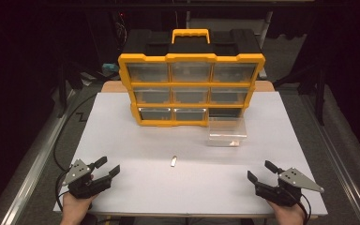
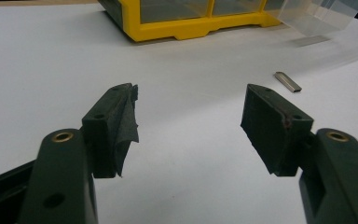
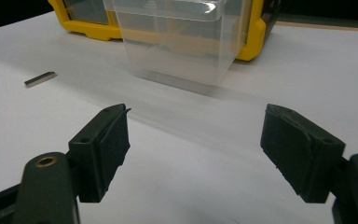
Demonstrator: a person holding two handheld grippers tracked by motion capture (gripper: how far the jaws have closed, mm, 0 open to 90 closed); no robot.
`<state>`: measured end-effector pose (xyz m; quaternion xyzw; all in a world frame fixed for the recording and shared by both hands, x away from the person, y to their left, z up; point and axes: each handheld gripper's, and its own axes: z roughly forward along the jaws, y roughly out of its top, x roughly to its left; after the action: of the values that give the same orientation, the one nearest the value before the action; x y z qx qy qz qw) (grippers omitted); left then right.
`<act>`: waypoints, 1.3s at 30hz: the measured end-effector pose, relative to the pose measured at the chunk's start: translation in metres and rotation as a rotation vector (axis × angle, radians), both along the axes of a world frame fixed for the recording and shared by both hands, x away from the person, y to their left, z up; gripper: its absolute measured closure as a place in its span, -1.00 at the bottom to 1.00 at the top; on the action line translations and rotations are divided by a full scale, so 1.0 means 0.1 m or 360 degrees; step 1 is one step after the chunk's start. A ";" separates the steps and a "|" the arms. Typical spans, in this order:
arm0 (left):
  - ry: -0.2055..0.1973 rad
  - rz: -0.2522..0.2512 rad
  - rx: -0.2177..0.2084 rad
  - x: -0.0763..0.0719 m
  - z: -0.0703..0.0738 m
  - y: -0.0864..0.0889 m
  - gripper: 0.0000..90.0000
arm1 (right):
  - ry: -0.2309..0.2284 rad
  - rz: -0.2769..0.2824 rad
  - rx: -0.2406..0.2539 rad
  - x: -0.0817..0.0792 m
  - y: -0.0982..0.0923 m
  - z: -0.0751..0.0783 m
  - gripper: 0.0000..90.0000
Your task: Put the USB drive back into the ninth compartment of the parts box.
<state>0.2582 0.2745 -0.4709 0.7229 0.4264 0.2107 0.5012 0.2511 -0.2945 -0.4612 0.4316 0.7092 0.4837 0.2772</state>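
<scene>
White table (image 1: 122,140): small metal bar (image 1: 173,161) lies flat, pointing away.

yellow organizer (image 1: 191,89): no brand or label I can make out, drawer fronts are plain clear plastic
clear drawer (image 1: 227,132): nothing printed on it
small metal piece (image 1: 173,161): too tiny to tell if anything's stamped on it
white table (image 1: 122,140): blank, no markings
gripper plates: plain grey, no numbers
</scene>
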 end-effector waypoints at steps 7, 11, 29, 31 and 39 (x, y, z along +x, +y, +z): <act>0.0001 -0.0001 -0.0002 0.00 0.00 0.00 -0.20 | 0.0005 0.0011 0.0011 0.02 0.05 -0.01 -0.45; 0.0001 -0.0003 -0.0002 0.00 0.00 0.00 -0.20 | 0.0004 0.0026 0.0012 0.03 0.09 -0.01 -0.44; 0.0001 -0.0003 -0.0007 0.01 0.00 0.01 -0.20 | 0.0013 0.0095 0.0018 0.11 0.28 -0.02 -0.44; 0.0000 -0.0003 -0.0006 0.01 0.00 0.01 -0.20 | 0.0014 0.0105 0.0018 0.11 0.30 -0.02 -0.44; 0.0000 -0.0010 -0.0005 0.01 0.00 0.00 -0.20 | 0.0011 0.0131 0.0014 0.14 0.37 -0.02 -0.44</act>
<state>0.2591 0.2747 -0.4713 0.7234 0.4246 0.2084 0.5030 0.2653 -0.2572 -0.4629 0.4050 0.7252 0.4963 0.2527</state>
